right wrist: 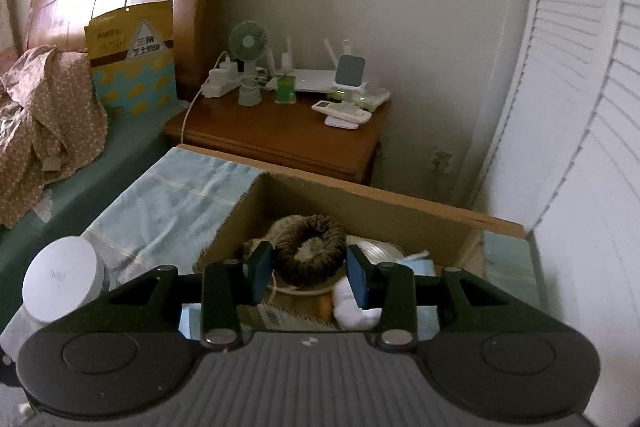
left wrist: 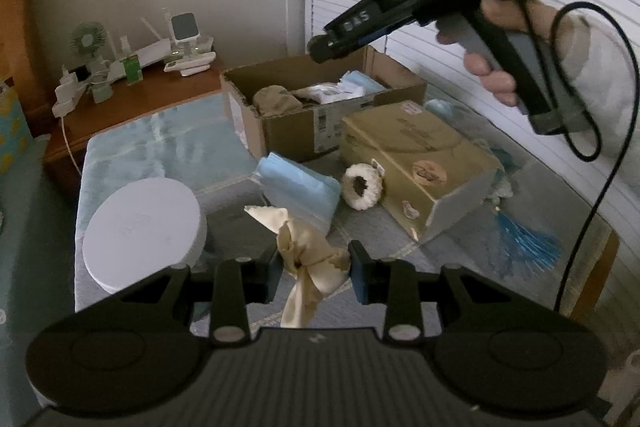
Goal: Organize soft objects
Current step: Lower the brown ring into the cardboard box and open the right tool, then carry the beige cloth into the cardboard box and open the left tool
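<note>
My left gripper (left wrist: 314,273) is shut on a crumpled cream cloth (left wrist: 306,251) and holds it above the table. An open cardboard box (left wrist: 280,123) with soft items stands further back. A blue mask pack (left wrist: 298,187) and a white fluffy scrunchie (left wrist: 362,186) lie in front of it. My right gripper (right wrist: 308,273) hovers over the box (right wrist: 400,211), jaws apart around a brown knitted scrunchie (right wrist: 310,251); whether the pads touch it is unclear. It also shows in the left wrist view (left wrist: 320,47), above the box.
A round white container (left wrist: 142,227) stands at the table's left. A tan tissue pack (left wrist: 416,163) and a blue tassel (left wrist: 524,241) lie on the right. A nightstand (right wrist: 280,135) with a fan and gadgets stands behind. Shutter doors (right wrist: 580,107) are on the right.
</note>
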`<state>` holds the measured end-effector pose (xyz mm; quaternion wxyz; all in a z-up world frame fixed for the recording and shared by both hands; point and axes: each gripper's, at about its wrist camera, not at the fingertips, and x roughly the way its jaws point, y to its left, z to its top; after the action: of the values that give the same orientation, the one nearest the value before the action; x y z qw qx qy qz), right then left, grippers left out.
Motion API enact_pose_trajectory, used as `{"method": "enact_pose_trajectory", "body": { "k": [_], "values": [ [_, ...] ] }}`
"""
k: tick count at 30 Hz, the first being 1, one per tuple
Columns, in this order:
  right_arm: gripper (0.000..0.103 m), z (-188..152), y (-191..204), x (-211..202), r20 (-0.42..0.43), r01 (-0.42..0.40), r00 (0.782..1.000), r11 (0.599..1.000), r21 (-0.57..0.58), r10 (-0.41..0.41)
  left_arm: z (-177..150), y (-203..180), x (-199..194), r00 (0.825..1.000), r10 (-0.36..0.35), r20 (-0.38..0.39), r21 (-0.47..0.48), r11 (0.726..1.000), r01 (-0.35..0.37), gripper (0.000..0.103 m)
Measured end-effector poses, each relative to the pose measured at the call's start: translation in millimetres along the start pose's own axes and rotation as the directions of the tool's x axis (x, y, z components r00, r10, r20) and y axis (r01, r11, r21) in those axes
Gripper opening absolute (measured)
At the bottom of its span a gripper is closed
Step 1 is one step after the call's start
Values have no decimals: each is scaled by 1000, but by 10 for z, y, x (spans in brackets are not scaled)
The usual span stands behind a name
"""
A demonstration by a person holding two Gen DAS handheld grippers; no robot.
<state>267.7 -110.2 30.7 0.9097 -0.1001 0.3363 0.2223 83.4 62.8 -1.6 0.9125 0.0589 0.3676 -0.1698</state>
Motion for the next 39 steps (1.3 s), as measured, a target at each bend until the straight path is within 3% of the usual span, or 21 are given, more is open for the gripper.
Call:
{"method": "enact_pose_trajectory", "body": {
  "k": [1, 5, 10, 23, 31, 39],
  "values": [
    [50, 17, 13, 42, -4, -6, 1000, 1000, -3, 6, 2, 4, 1, 1000, 1, 0, -2, 1000, -1, 33],
    [87, -31, 30, 64, 4, -11, 1000, 1000, 1, 11, 17, 10, 17, 1000, 0, -1, -4, 1000, 0, 33],
    [103, -141, 7, -50, 5, -22, 1000, 1000, 22, 22, 41, -3, 24, 1000, -10, 1, 4, 1000, 10, 33],
    [103, -678, -7, -650, -12, 23, 1000, 995, 93, -22, 292, -27, 2, 1000, -14, 13, 11, 1000, 14, 33],
    [103, -1017, 6, -982, 12, 73, 997, 988, 132, -76, 711, -54, 79, 999, -20, 46, 35, 999, 19, 33],
    [103, -1156, -98, -1135, 34, 101, 994, 982, 161, -108, 1281, -99, 422, 997, -58, 55, 54, 997, 55, 34]
  ]
}}
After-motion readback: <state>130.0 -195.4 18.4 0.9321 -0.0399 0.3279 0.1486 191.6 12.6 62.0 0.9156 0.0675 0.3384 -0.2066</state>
